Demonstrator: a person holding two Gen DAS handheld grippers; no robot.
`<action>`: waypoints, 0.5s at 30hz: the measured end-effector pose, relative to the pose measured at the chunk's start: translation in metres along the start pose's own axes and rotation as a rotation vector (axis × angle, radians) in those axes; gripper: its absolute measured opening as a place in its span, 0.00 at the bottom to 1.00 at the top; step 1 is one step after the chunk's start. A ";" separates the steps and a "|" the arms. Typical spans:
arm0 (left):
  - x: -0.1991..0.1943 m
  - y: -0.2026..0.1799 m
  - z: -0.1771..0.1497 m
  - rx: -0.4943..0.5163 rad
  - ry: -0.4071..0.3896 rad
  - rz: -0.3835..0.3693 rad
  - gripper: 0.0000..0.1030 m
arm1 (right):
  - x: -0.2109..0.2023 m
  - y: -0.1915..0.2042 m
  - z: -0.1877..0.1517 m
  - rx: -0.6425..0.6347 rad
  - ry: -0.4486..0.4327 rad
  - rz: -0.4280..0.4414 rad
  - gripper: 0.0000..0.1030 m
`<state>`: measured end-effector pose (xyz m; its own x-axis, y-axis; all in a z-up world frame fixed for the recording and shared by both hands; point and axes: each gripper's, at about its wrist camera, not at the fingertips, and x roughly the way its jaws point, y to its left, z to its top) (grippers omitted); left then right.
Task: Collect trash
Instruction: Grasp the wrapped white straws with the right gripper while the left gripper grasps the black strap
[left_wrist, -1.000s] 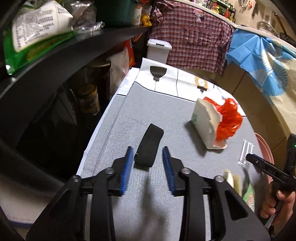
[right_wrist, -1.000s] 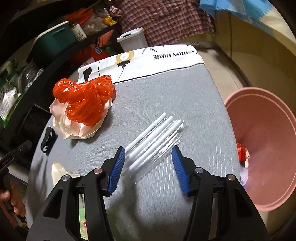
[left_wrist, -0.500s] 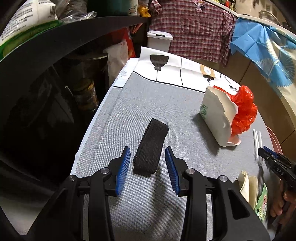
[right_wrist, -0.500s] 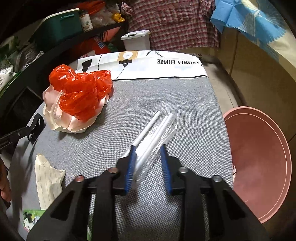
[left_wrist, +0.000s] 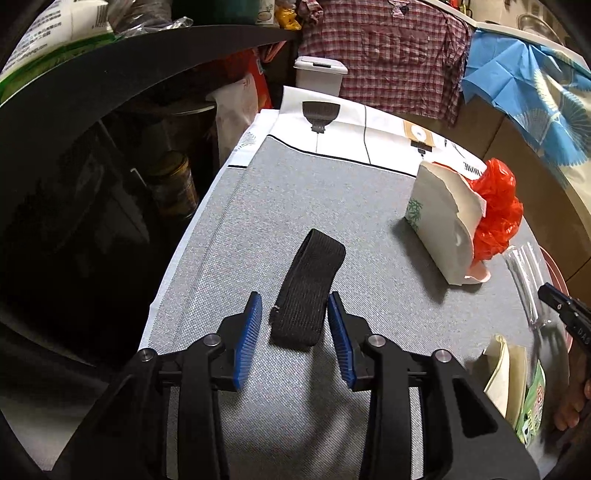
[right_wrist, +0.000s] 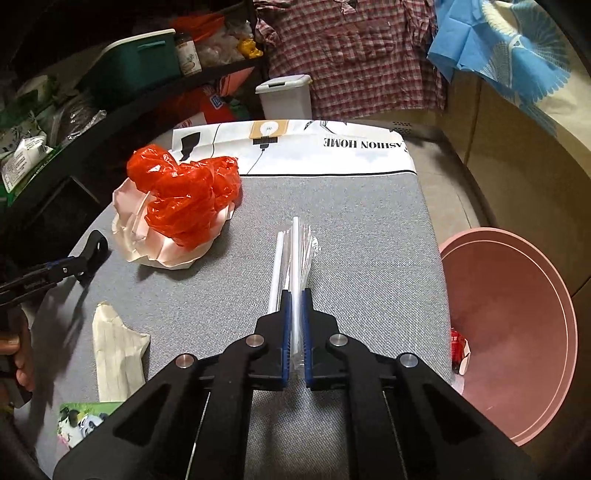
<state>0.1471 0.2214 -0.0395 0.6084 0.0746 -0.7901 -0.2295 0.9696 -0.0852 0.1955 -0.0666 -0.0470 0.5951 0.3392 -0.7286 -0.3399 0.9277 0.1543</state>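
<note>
**Right fingers clamped on straw packet; left fingers closing around black strap**

Right gripper (right_wrist: 295, 295), lower centre of the right wrist view: its blue fingers (right_wrist: 285, 325) are pressed nearly together on the near end of a clear plastic packet of white straws (right_wrist: 295, 254). The packet runs straight away from the fingers over the grey desk (right_wrist: 369, 240). One straw lies just outside the left finger.

Left gripper (left_wrist: 294, 314), lower centre of the left wrist view: its jaws are closing and stand partly open. A black elastic strap (left_wrist: 308, 291) lies flat on the desk between them. A narrow gap shows on each side, so the pads do not press on it.

Other trash on the desk: a red plastic bag (right_wrist: 184, 199) on crumpled pink-white paper (right_wrist: 162, 254), left of centre; a folded paper wrapper (right_wrist: 114, 354) at lower left; a printed green packet (right_wrist: 79, 421) at the bottom left edge.

A pink bin (right_wrist: 517, 332) stands beside the desk at the right edge of the frame, with a red-and-white scrap (right_wrist: 458, 350) inside.
</note>
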 end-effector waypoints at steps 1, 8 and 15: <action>0.000 -0.001 0.000 0.004 0.001 -0.002 0.29 | -0.002 0.000 0.000 0.000 -0.004 0.002 0.05; -0.014 -0.007 -0.001 0.034 -0.022 -0.005 0.23 | -0.016 0.000 0.000 -0.005 -0.038 0.008 0.05; -0.039 -0.014 -0.002 0.042 -0.078 -0.015 0.23 | -0.033 -0.004 0.000 -0.003 -0.068 0.008 0.05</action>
<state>0.1250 0.2040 -0.0086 0.6692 0.0762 -0.7392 -0.1890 0.9795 -0.0702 0.1774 -0.0815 -0.0235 0.6404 0.3565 -0.6803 -0.3468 0.9245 0.1581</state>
